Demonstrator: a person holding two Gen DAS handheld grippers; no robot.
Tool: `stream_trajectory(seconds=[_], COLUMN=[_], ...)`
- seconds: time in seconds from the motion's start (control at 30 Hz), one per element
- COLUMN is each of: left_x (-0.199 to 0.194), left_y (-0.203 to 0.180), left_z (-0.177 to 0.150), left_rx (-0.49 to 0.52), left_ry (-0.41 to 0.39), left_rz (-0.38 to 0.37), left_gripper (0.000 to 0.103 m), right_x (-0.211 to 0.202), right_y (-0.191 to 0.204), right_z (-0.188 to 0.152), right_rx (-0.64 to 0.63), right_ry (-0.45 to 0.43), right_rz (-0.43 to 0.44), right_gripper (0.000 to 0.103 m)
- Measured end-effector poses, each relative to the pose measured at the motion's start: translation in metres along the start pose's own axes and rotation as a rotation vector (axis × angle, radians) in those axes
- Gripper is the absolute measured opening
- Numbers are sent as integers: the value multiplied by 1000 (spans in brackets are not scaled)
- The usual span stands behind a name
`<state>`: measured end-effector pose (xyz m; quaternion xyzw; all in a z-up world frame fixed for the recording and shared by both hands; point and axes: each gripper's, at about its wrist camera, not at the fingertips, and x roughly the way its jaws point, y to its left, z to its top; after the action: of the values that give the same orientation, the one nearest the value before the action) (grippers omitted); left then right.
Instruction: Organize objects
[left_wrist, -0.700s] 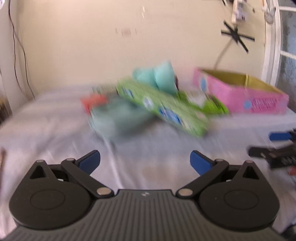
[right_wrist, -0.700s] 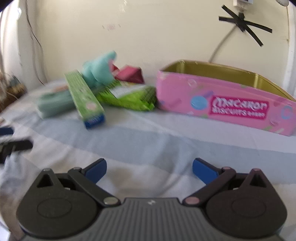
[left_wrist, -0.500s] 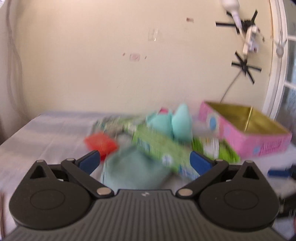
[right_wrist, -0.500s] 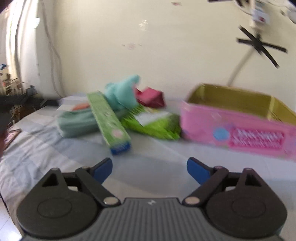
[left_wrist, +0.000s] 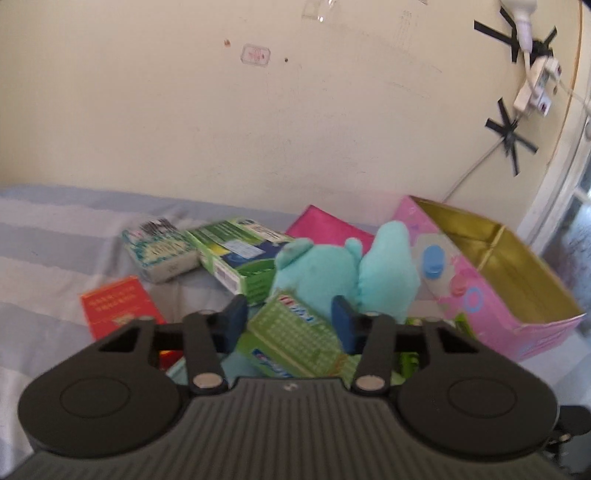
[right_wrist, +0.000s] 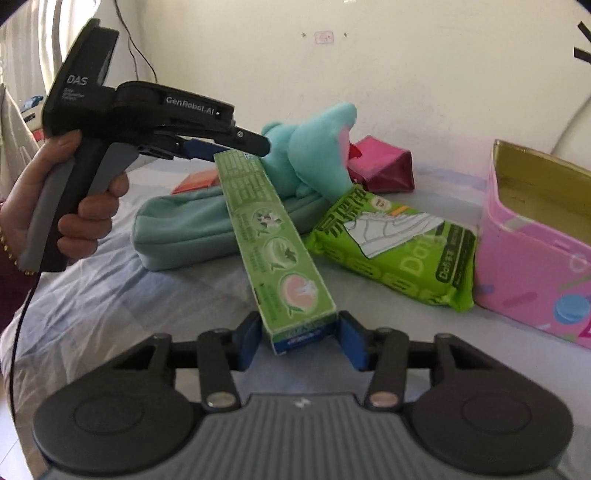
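Both grippers grasp one long green box (right_wrist: 275, 236): the right gripper (right_wrist: 300, 338) has its fingers clenched on the near end, and the left gripper (left_wrist: 286, 321) on the far end. The box leans on a teal pouch (right_wrist: 192, 225) in the middle of the bed (right_wrist: 110, 302). The pink tin (right_wrist: 535, 236) by the right edge appears empty, so the sorting seems only starting; nothing is put away yet.

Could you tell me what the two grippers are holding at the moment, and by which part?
Both hold the long green toothpaste box: the left gripper clamps its far end, the right gripper its near blue-printed end.
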<state>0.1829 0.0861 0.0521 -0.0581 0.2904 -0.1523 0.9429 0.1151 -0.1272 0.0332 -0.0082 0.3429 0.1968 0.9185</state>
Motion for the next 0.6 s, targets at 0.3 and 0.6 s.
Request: stream_trajectory(seconds=[0.3,0.6], left_x=[-60,-66], left_y=[-76,-178], left_z=[-73,-121], left_rx=[-6,134], left_ry=[63,136], left_rz=[-85,-267], left_gripper=[42,67], right_x=[-80,-161], right_y=[-47,-101], right_z=[-61,-112], right_rx=[106,238], right_ry=[-25,-90], right_rz=[-108,-275], right_gripper=[41,58])
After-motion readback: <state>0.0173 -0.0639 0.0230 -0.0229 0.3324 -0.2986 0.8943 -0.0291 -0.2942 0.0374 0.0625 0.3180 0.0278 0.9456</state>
